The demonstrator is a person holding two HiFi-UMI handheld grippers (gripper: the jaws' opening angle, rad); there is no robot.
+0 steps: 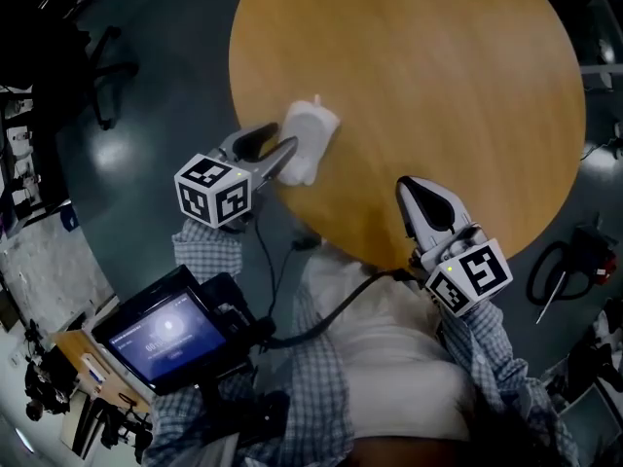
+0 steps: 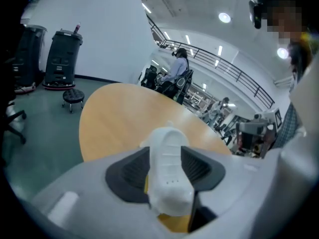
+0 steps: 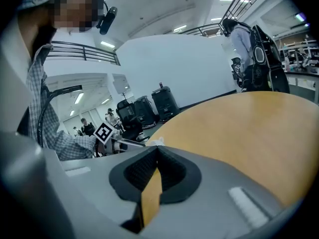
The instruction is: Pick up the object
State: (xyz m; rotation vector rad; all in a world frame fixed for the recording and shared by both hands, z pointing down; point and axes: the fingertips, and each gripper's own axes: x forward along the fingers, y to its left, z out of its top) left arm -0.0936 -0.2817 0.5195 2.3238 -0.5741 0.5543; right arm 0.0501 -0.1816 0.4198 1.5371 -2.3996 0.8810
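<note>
A white, ribbed, moulded object (image 1: 310, 139) lies at the near-left edge of the round wooden table (image 1: 438, 66). My left gripper (image 1: 285, 135) straddles it, one jaw on each side. In the left gripper view the object (image 2: 169, 168) fills the gap between the black pads (image 2: 132, 171), with a sliver of table showing beside the left pad, so the jaws stand open around it. My right gripper (image 1: 414, 191) hovers over the table's near edge, apart from the object, its jaws together and empty. In its own view, the right gripper (image 3: 157, 156) looks across the bare tabletop (image 3: 249, 128).
A dark screen device (image 1: 165, 334) hangs by the person's left side. An office chair (image 1: 107, 66) stands on the floor to the far left, and cables and tools (image 1: 574, 261) lie to the right. A person (image 2: 178, 68) stands beyond the table, and black machines (image 2: 62, 59) line the wall.
</note>
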